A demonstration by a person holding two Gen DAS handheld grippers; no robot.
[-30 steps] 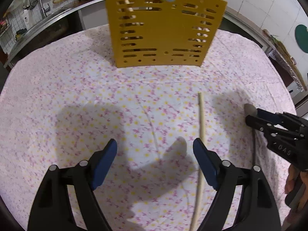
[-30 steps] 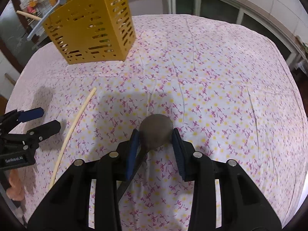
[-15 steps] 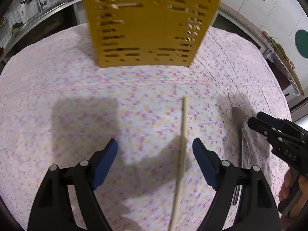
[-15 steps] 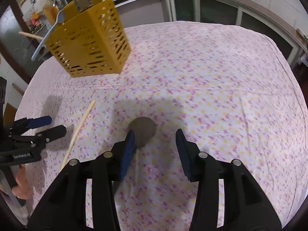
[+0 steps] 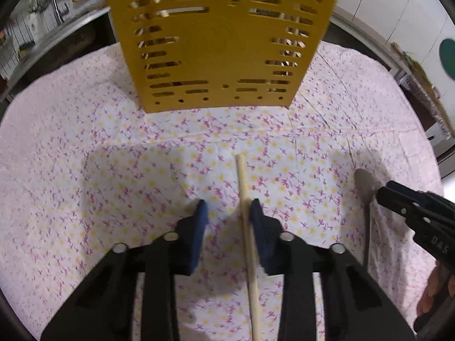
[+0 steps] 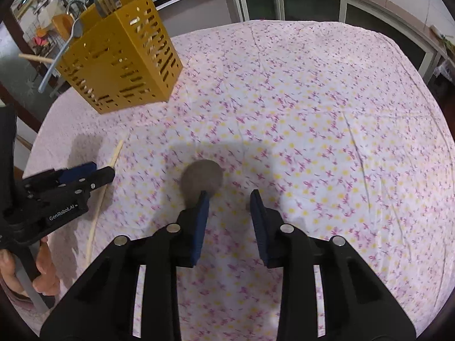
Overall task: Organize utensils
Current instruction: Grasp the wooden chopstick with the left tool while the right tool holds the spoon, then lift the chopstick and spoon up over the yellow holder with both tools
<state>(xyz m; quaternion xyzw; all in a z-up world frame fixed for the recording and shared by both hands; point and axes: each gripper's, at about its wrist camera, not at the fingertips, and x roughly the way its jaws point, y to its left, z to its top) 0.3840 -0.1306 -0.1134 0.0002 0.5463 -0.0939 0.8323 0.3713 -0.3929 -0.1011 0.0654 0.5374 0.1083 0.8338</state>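
Left gripper (image 5: 227,213), wide a second ago, closing around chopstick (image 5: 246,221) (pickup beginning); right gripper (image 6: 229,209) narrowing beside spoon (image 6: 202,178).

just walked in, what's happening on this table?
A person holds tongs in each hand over a floral tablecloth, sorting utensils into the yellow slotted holder, which already has some in it. The left tongs are closing around a wooden chopstick lying flat; only one pad seems to touch it. The right tongs are closing too, with the metal spoon beside one finger rather than between them.
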